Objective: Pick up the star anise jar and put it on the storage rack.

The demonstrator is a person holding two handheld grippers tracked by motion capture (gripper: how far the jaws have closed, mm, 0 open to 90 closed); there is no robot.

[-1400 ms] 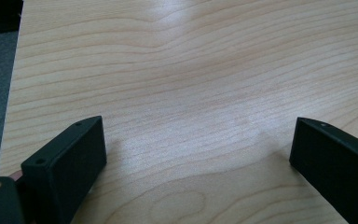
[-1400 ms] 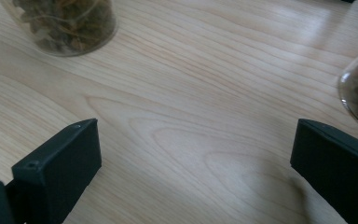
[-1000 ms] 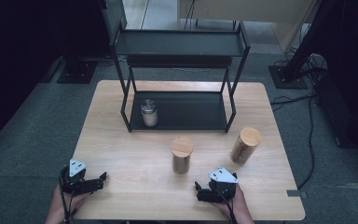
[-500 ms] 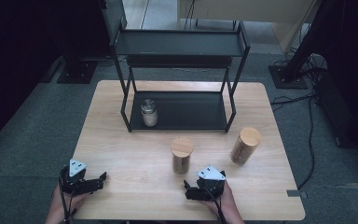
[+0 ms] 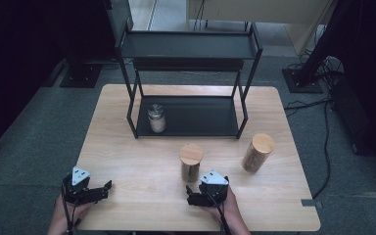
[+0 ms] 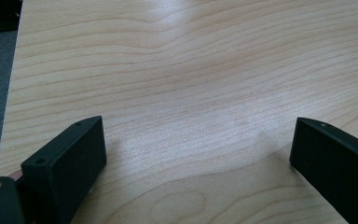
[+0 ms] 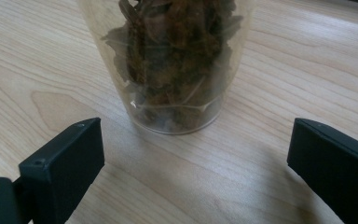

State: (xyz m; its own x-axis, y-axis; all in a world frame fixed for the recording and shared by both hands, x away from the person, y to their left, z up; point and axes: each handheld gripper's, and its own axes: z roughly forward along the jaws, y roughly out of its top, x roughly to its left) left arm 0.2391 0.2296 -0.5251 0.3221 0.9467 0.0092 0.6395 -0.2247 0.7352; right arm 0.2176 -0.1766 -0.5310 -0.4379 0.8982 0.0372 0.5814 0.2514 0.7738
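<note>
Near edge, middle: right gripper (image 5: 192, 199) sits low over the wooden table (image 5: 142, 161), just in front of the nearer glass jar (image 5: 191, 162), held in the person's right hand (image 5: 227, 208).
Right jaws: spread wide, and they have just been closing a little; in the right gripper view they stand to either side of the nearer jar's base (image 7: 177, 109) without touching it, the jar just beyond the tips and not between them.
Nearer jar: upright on the table, round wooden lid on top, clear wall, filled with dark brown dried leaves or pieces.
Second jar: another wooden-lidded glass jar (image 5: 257, 152) stands to the right of the first, near the table's right edge, well apart from both grippers.
Left gripper (image 5: 108, 185): at the near left corner of the table, held in the left hand (image 5: 68, 213).
Left jaws: spread wide, with bare wood (image 6: 191, 93) between them.
Rack: black two-level metal shelf (image 5: 191, 46) at the far side of the table.
Rack contents: a small glass jar with a metal lid (image 5: 156, 118) stands on the lower shelf, towards its left end.
</note>
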